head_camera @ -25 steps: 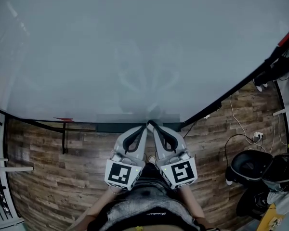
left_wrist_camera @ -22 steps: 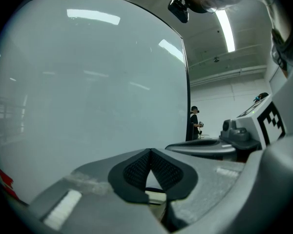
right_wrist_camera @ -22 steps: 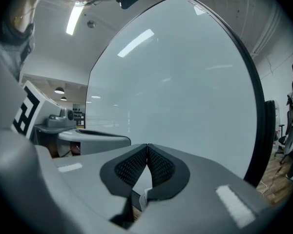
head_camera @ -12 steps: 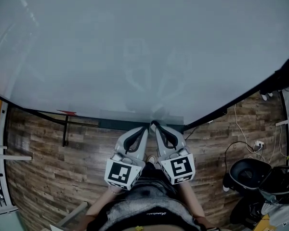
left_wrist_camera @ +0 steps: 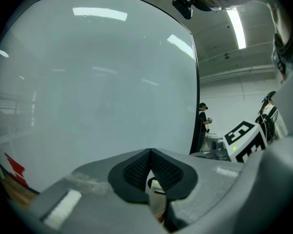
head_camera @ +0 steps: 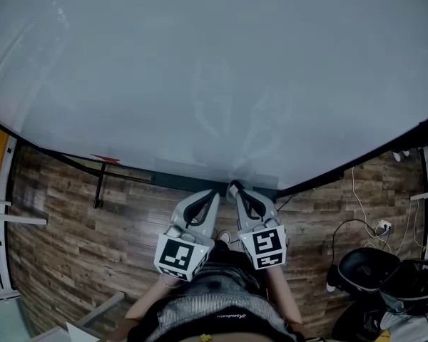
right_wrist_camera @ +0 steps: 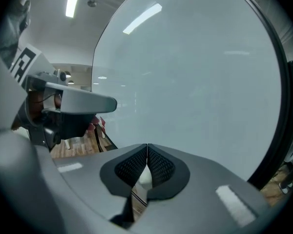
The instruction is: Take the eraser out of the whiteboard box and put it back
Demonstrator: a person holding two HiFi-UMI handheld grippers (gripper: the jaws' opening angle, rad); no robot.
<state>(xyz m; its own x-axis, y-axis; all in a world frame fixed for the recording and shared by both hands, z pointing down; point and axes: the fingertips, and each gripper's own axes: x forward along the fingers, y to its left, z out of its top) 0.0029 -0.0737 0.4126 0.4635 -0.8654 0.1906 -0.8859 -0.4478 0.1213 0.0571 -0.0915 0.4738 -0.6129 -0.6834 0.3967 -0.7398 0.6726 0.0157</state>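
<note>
A large whiteboard (head_camera: 214, 70) fills most of the head view, with a dark tray strip (head_camera: 192, 183) along its lower edge. No eraser or box shows in any view. My left gripper (head_camera: 215, 191) and right gripper (head_camera: 232, 186) are side by side just below that edge, tips pointing at the board. Both are shut with nothing between the pads. In the left gripper view the left gripper (left_wrist_camera: 150, 151) faces the board's pale surface; the right gripper (right_wrist_camera: 147, 145) sees the same in its own view, with the left gripper's body (right_wrist_camera: 68, 101) at its left.
Wood-plank floor (head_camera: 71, 226) lies under the board, with a black stand leg (head_camera: 100, 187) and a small red piece (head_camera: 105, 159) at the left. Cables (head_camera: 364, 205) and black rounded gear (head_camera: 364, 266) sit at the lower right. A person (left_wrist_camera: 203, 118) stands far off beyond the board's right edge.
The whiteboard's lower edge has slid down in the head view and the board covers more of it. The right gripper has sunk a little. Both grippers stay shut and side by side.
</note>
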